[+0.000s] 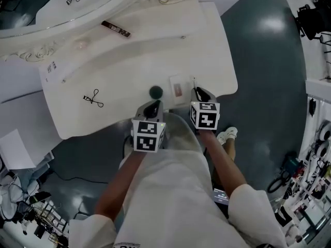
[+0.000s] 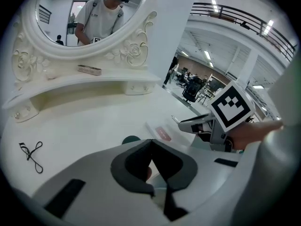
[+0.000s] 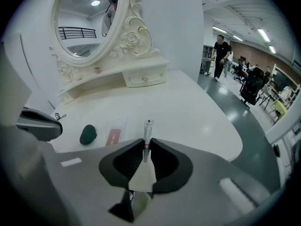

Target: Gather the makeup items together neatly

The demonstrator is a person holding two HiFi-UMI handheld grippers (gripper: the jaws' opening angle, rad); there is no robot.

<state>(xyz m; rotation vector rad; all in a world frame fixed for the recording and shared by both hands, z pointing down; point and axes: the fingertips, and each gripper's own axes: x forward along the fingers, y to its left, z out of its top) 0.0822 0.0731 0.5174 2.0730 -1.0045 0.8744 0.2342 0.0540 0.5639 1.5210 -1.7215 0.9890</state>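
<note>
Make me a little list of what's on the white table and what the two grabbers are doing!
Table: white dressing table with mirror
Right gripper: shut on a small tube
Left gripper: shut, nothing seen in it
Near the grippers: dark green sponge, flat packet with red label
Further left: eyelash curler, alone
Shelf: dark stick-shaped item

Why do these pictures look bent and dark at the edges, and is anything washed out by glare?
Head view: the wide lens bows the table edge, and a bright patch of glare sits on the dark floor. Left gripper view: black corners ring the picture; the mirror frame bulges. Right gripper view: same dark ring; the tube between the jaws looks sharp.
</note>
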